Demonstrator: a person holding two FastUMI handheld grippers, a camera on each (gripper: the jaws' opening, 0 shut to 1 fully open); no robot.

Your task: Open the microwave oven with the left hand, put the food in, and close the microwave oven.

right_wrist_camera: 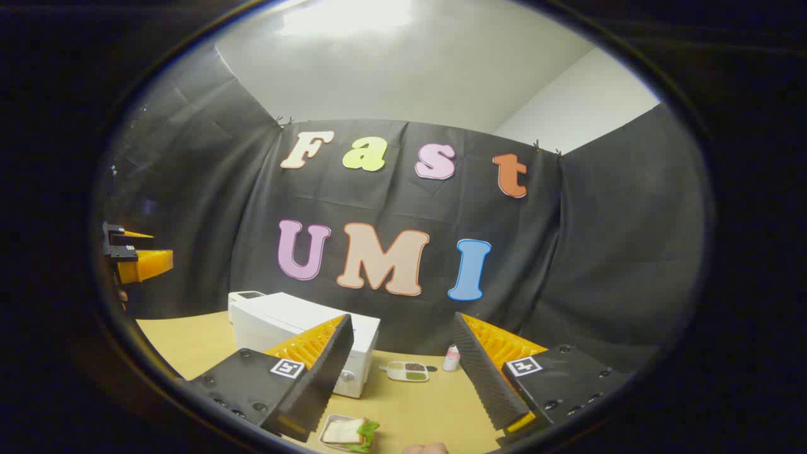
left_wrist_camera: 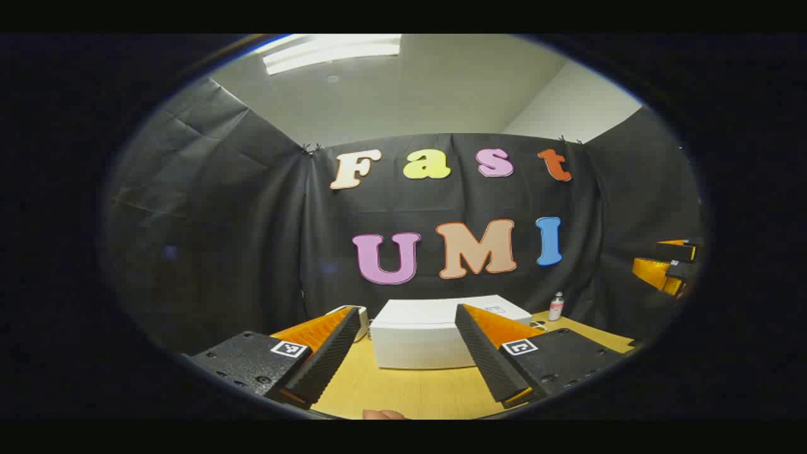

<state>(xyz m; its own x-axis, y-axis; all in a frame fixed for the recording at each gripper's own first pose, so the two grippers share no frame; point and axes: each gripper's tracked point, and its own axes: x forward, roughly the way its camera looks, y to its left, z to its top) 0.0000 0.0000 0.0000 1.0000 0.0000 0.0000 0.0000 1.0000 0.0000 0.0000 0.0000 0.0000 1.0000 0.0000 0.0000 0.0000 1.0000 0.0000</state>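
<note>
1. Squarely ahead at twelve o'clock in the left gripper view, the white microwave (left_wrist_camera: 435, 337) sits shut on the wooden table (left_wrist_camera: 403, 391).
2. Bring the left gripper (left_wrist_camera: 406, 353), its fingers spread and empty, to the door edge (handle not discernible).
3. Meanwhile, the right gripper (right_wrist_camera: 403, 372), likewise spread, hovers over the sandwich tray (right_wrist_camera: 347, 434) at six o'clock.
4. Further off stand a small bottle (right_wrist_camera: 451, 358) and a snack dish (right_wrist_camera: 408, 371).
</note>
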